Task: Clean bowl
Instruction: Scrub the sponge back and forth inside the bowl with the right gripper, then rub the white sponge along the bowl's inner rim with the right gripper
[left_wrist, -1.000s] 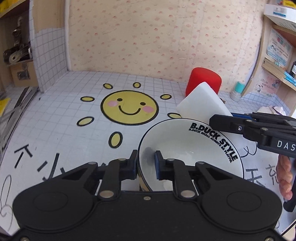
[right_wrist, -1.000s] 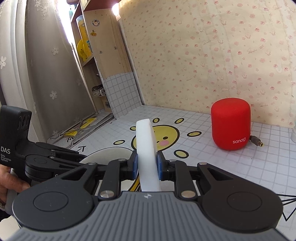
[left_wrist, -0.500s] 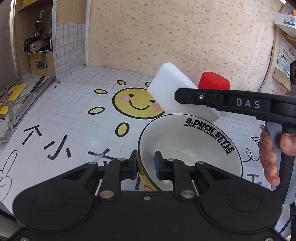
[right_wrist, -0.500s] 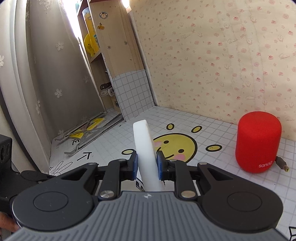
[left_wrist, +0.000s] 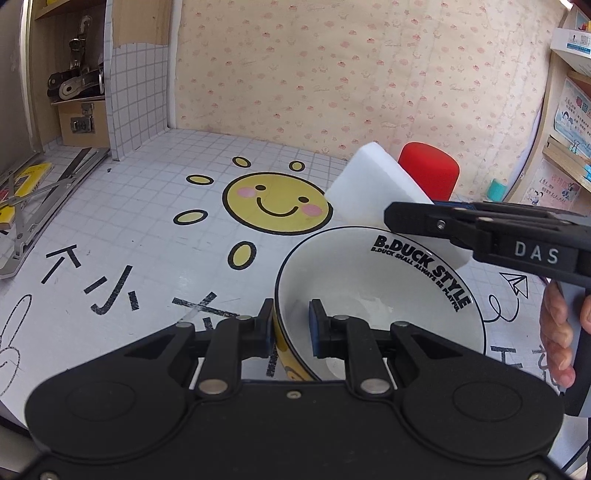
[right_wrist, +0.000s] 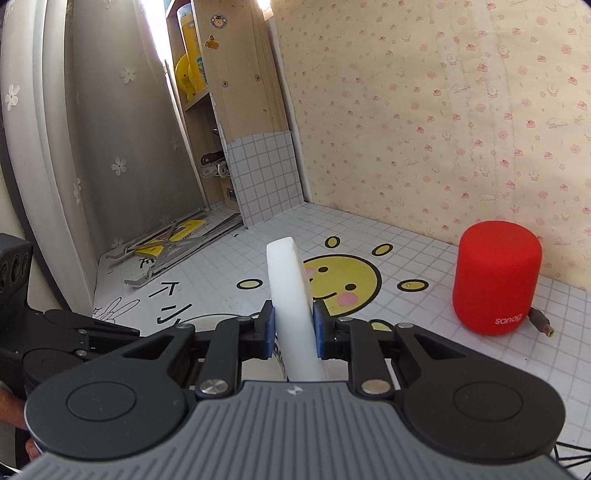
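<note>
The left gripper (left_wrist: 291, 325) is pinching the rim of the white bowl (left_wrist: 376, 295), just in front of the sun face (left_wrist: 277, 202). The right gripper (right_wrist: 293, 334) is squeezing a white sponge (right_wrist: 291, 295) above the bowl's far edge. Wiping seems underway; next, the sponge needs dipping inside.

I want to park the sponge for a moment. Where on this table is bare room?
Widest bare stretch: the table left of the sun face, between it and the folded metal stand. A smaller patch lies between the sun face and the red speaker. It is crowded near the bowl, where both tongs meet.
</note>
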